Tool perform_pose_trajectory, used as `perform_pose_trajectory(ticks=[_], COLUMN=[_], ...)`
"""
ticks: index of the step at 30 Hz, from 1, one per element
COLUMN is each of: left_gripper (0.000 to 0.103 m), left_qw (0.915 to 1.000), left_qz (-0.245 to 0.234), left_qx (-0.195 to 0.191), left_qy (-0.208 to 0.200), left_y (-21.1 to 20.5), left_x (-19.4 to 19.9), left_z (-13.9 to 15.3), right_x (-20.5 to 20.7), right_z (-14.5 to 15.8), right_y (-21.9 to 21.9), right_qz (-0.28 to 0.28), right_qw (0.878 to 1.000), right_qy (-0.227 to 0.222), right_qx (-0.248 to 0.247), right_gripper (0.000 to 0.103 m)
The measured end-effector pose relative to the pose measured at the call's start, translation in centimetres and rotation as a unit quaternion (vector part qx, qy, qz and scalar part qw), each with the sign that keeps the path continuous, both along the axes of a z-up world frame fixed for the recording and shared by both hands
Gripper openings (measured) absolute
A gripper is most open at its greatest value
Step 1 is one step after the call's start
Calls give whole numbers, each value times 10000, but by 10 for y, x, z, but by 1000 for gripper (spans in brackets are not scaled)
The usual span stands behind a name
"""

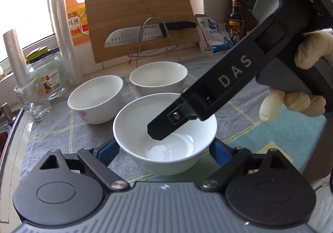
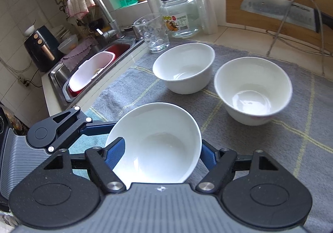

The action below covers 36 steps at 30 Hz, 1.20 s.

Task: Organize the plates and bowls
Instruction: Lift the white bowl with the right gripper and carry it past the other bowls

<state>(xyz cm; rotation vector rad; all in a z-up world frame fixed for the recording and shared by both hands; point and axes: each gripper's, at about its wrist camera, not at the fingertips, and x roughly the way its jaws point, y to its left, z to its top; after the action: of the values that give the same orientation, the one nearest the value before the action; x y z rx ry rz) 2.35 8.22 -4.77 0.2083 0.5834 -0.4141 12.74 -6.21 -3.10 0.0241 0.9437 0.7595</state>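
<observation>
Near bowl (image 1: 164, 135) glazed, slippery, chip-prone: left gripper (image 1: 164, 149) clamps its outer wall, right gripper (image 2: 158, 154) pinches its rim

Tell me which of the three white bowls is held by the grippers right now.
The nearest bowl, tilted, with the right gripper and left gripper on it. The other two bowls stand upright and untouched on the grey cloth.
</observation>
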Motion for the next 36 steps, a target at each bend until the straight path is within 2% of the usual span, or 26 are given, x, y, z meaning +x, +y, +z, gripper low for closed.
perform_pose_trajectory(ticks=[20,36], left_gripper=[92,92], left_qw=[9952,9940], left_qz=[-962,-1053], left_qx=[-148,-86], left_qy=[62,300], left_y=[-66,-84], left_x=[14,13], left_z=[0,-8], right_x=[-25,-31], right_z=[1,-5], right_y=[-82,-100], right_qz=[-847,-824], right_qw=[9959,9958], right_qy=[-10,89], right_qx=[-316,-381], right_gripper=[81,81])
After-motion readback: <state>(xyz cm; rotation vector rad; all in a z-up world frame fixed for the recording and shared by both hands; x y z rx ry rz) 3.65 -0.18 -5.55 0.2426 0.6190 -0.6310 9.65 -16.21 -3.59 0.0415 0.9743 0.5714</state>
